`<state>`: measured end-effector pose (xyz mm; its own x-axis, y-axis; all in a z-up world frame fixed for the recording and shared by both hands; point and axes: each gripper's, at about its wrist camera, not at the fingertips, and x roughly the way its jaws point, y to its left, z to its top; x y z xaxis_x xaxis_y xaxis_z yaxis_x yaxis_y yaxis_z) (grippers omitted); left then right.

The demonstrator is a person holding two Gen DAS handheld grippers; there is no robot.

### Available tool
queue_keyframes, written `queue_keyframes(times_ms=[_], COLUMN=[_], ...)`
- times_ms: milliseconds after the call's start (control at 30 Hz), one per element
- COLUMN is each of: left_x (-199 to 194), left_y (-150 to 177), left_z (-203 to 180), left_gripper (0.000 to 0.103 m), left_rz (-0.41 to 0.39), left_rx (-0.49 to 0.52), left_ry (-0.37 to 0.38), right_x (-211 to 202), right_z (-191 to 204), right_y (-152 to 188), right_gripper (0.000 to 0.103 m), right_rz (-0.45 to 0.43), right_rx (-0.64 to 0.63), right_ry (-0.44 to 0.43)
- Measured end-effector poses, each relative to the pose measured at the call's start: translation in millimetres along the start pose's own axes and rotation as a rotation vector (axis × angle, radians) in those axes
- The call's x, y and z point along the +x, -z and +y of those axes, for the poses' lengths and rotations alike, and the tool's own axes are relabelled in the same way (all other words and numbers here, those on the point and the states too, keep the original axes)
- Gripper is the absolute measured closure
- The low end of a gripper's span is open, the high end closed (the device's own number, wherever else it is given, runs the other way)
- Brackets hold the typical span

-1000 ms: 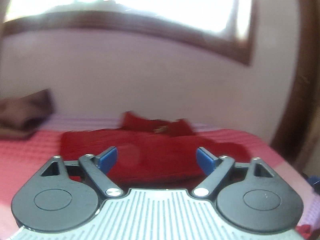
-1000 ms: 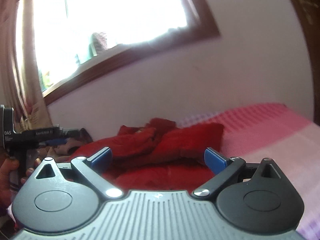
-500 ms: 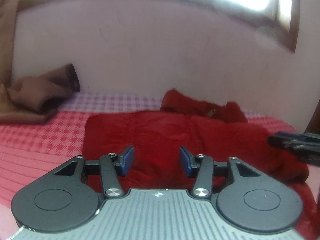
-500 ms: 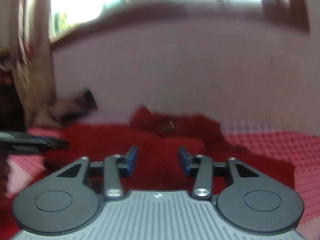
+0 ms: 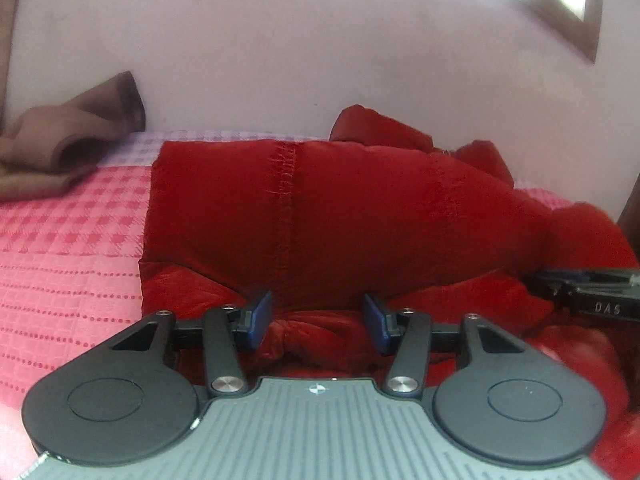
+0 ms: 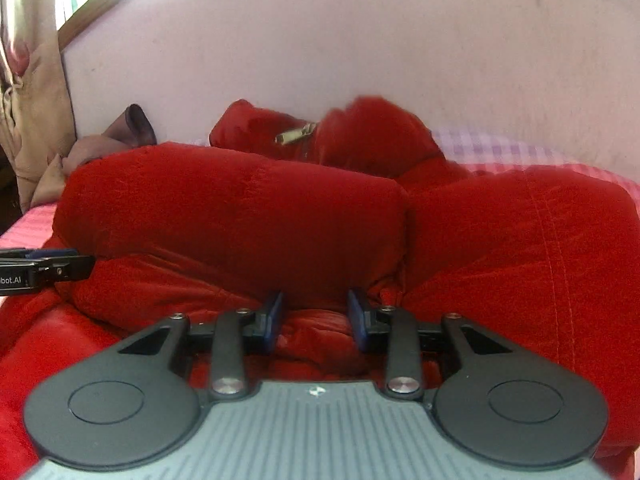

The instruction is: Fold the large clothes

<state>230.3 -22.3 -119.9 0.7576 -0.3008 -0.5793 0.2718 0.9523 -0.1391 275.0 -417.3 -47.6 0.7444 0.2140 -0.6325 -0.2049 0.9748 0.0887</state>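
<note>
I have both grippers down low at the near edge of the red garment (image 5: 360, 208), which lies partly folded on the pink checked bedspread (image 5: 68, 232) against the pale wall (image 5: 320, 40). My left gripper (image 5: 316, 322) sits with its blue pads roughly half apart; its jaws have just eased a little wider after narrowing, and a bunched ridge of the red velvet lies between them, though I cannot tell whether the pads actually press on it. My right gripper (image 6: 315, 318) has just been closing and now stands narrower than the left, with a fold of the same cloth rising between its pads; the fabric seems to touch both pads, but a firm pinch is not clear to me. From the right view I see the garment's collar end with a brass zipper pull (image 6: 294, 135) at the far side near the wall. A brown cloth (image 5: 60, 148) lies crumpled at the far left of the bed, apart from the red one.
</note>
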Motion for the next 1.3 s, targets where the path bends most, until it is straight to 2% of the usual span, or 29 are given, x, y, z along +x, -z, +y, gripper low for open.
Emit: queue_keyframes(times_ms=[233,300,333,367,433,500,533,633,733,800,933,1033,1100,1167,1233,1300], left_x=[4.6,-7.9,-18.4,-32.2,-69.4,-104.3,-120.2,-171.3,-204.9,-218.9,-239.0,-239.0,-236.1,-230.1,-223.7,-213.4], left_y=[2.0,-2.8,-5.7,-7.2,-6.6,-2.2,1.9,24.9,53.1,72.8,106.3,121.3,130.2,137.0,141.9,146.0], left_z=[-7.2,-11.5,-11.1,-8.6,-1.7,0.5,0.2,-0.9,3.5,7.2,18.2,28.1,34.8,41.2,47.4,54.9], left_gripper=[0.05,0.048,0.045,0.042,0.022,0.004,0.001,0.0,0.0,0.0,0.007,0.008,0.015,0.019,0.026,0.026], left_rz=[-0.012,-0.009,-0.011,-0.026,-0.078,-0.106,-0.128,-0.194,-0.171,-0.145,-0.108,-0.057,-0.031,0.009,0.043,0.076], left_rx=[0.053,0.089,0.086,0.063,0.018,0.029,0.041,0.122,0.131,0.115,0.073,0.017,-0.029,-0.084,-0.137,-0.182], left_ry=[-0.034,-0.047,-0.044,-0.031,0.018,0.039,0.043,0.043,0.087,0.081,0.089,0.112,0.122,0.14,0.167,0.212], right_x=[-0.7,-9.4,-20.2,-40.8,-90.7,-141.9,-165.8,-229.9,-274.0,-294.2,-313.8,-309.8,-305.7,-300.2,-294.2,-286.5], right_z=[-1.2,-1.5,-2.8,-5.0,-6.8,-9.4,-13.6,-35.7,-41.2,-43.4,-40.7,-37.2,-39.1,-42.2,-44.4,-44.7], right_y=[3.2,-3.6,-8.7,-9.5,-4.2,11.3,23.0,70.6,127.2,163.6,209.3,222.6,228.0,231.3,234.4,238.5], right_gripper=[0.069,0.067,0.06,0.052,0.0,0.0,0.0,0.0,0.0,0.0,0.0,0.0,0.003,0.006,0.021,0.023], right_rz=[-0.031,0.007,0.023,-0.015,-0.135,-0.209,-0.229,-0.262,-0.235,-0.202,-0.185,-0.171,-0.182,-0.195,-0.186,-0.174], right_rx=[0.025,0.005,0.023,0.051,0.039,0.009,0.016,0.102,0.174,0.222,0.288,0.284,0.304,0.325,0.358,0.389], right_ry=[-0.014,-0.02,-0.024,-0.038,-0.068,-0.061,-0.077,-0.14,-0.086,-0.072,-0.1,-0.083,-0.107,-0.13,-0.156,-0.173])
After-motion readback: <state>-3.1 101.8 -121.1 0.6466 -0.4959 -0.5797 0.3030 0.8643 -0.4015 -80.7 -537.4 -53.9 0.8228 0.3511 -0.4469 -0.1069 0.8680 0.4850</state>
